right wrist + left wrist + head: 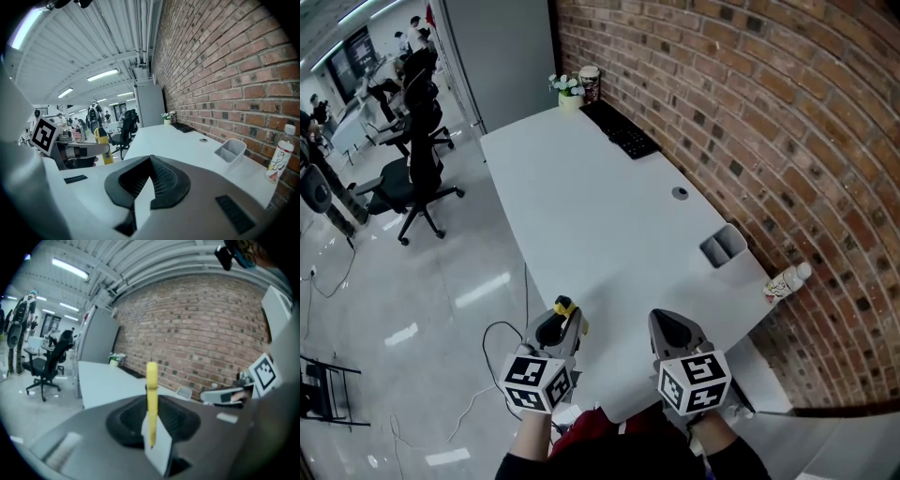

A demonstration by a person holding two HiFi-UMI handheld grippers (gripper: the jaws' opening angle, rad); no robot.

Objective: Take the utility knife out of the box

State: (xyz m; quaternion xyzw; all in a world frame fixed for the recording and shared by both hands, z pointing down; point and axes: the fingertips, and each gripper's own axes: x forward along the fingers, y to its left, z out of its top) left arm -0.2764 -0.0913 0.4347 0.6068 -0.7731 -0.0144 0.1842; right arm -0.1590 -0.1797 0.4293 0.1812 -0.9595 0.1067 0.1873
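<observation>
The yellow plastic utility knife is not in the box any more. It stands upright between the fingers of the left gripper, which are narrow and pressed on its two flat sides. The knife crosses them, with a part above the fingers and a part below.

The open grey plastic box with two compartments stands well ahead of these fingers and to their right, near the red brick wall. It is well apart from the knife.

The right gripper is just to the right of the left one. Its fingers are closed together and nothing is between them.

Both grippers are at the near edge of the white worktop. A clear plastic bottle with a white cap lies to the right of the box, beyond the worktop's edge.

The taking-out seems to be done, so the step in hand is probably to carry the knife and put it down. To do this well, the left fingers should hold the same pressure, because a thin and smooth handle can turn in the grip. A slow and level movement is better. The right gripper should stay aside so that it does not knock the knife. A bare part of the worktop ahead of the fingers is a good place to lower it.
</observation>
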